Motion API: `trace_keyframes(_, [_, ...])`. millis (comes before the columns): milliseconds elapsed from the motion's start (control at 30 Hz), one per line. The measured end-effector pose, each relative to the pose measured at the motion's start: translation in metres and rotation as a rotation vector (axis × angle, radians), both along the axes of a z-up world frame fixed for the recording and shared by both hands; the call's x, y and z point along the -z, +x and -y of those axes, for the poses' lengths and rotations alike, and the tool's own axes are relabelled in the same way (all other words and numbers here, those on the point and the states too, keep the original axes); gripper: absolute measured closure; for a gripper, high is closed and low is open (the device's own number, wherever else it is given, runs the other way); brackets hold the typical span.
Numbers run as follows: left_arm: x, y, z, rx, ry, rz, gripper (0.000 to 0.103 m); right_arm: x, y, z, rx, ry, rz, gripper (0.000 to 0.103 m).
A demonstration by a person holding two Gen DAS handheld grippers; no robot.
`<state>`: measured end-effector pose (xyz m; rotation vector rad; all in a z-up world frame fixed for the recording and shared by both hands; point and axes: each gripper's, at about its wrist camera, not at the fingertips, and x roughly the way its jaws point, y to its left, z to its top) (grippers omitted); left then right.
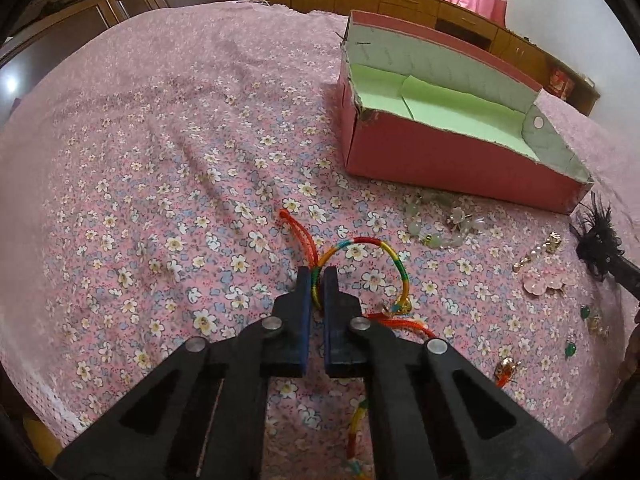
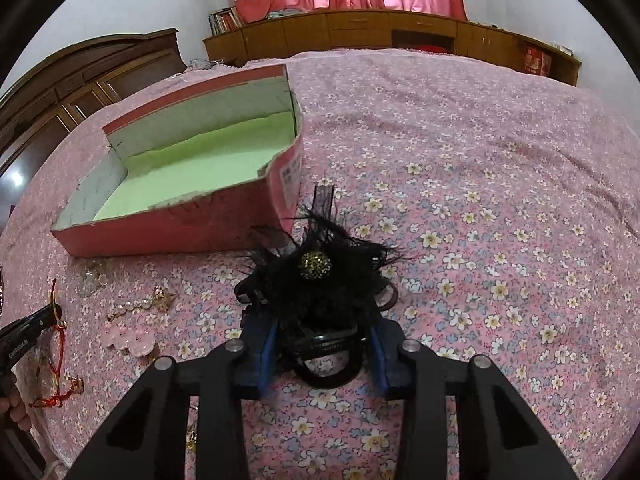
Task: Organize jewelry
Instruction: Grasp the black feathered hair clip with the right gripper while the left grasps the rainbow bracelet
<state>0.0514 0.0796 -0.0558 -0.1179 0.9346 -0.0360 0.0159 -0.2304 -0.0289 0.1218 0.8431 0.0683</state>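
Your bed point(image 1: 168, 128) carries a pink box point(image 1: 452, 160) lined green, with loose jewelry beside it. Your right hand-held gripper point(image 2: 320, 340) pinches a black feathered hair clip point(image 2: 320, 280) near the box; your left hand-held gripper point(image 1: 319, 280) pinches a rainbow cord bracelet point(image 1: 376, 246).

A rainbow cord bracelet point(image 1: 372, 256) with red tassel ends loops above the floral bedspread point(image 1: 160, 200). A black feather hair clip point(image 2: 320, 280) with gold centre sits near the open pink box point(image 2: 192, 224). Pale beads point(image 1: 440, 220) lie beside it.
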Motion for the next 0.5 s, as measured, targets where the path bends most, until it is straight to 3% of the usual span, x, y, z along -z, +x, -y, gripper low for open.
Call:
trace_keyframes(67, [-0.009,-0.007,-0.003,0.007,0.005,0.005,0.103,-0.003,-0.003,0.001,0.003,0.005,0.004,0.063])
trace_keyframes(267, [-0.036,-0.031,-0.007,0.027,-0.079,0.037,0.103,-0.019,-0.016,0.001,0.001,0.004,0.054,0.064])
trace_keyframes(500, [-0.098,-0.056,-0.006,0.057,-0.099,0.104,0.103,-0.042,-0.025,-0.002,-0.01,0.011,0.111,0.064])
